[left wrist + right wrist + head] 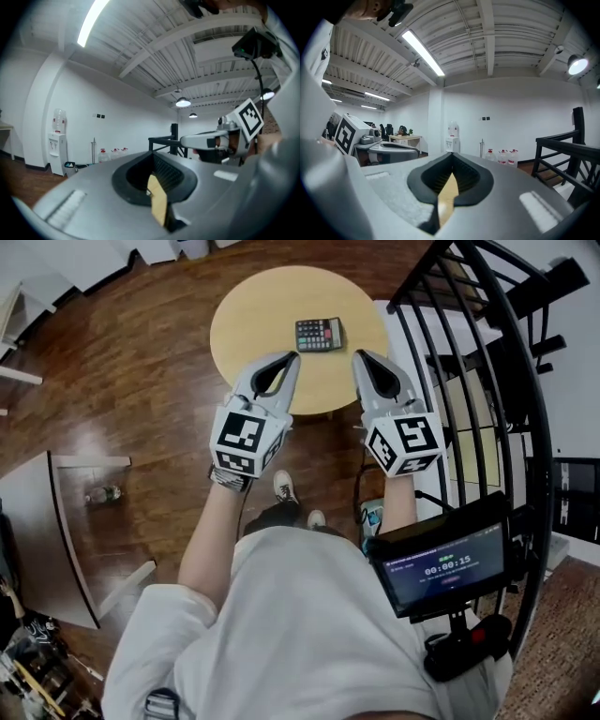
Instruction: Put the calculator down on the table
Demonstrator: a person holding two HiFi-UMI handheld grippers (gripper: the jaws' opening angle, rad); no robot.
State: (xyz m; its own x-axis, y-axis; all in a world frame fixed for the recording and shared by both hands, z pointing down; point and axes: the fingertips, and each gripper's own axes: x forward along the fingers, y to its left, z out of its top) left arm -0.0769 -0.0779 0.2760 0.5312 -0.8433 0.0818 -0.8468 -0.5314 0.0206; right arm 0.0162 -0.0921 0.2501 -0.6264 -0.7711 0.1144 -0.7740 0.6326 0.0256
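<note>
A dark calculator (pixel 319 334) lies flat on the round light-wood table (pixel 253 306), near its middle right. My left gripper (pixel 292 356) hovers over the table's near edge, a little short and left of the calculator, jaws shut and empty. My right gripper (pixel 357 354) hangs level beside it, short and right of the calculator, also shut on nothing. In the left gripper view the shut jaws meet at the tip (pixel 151 153) and the right gripper (pixel 206 139) shows off to the right. In the right gripper view the closed tip (pixel 451 154) points across the room, with the left gripper (pixel 389 149) at left.
A black metal railing (pixel 469 362) curves down the right side, close to my right gripper. A screen on a mount (pixel 441 563) sits at my right hip. Dark wood floor surrounds the table; a curved desk (pixel 47 531) stands at left. A water dispenser (pixel 451 137) stands by the far wall.
</note>
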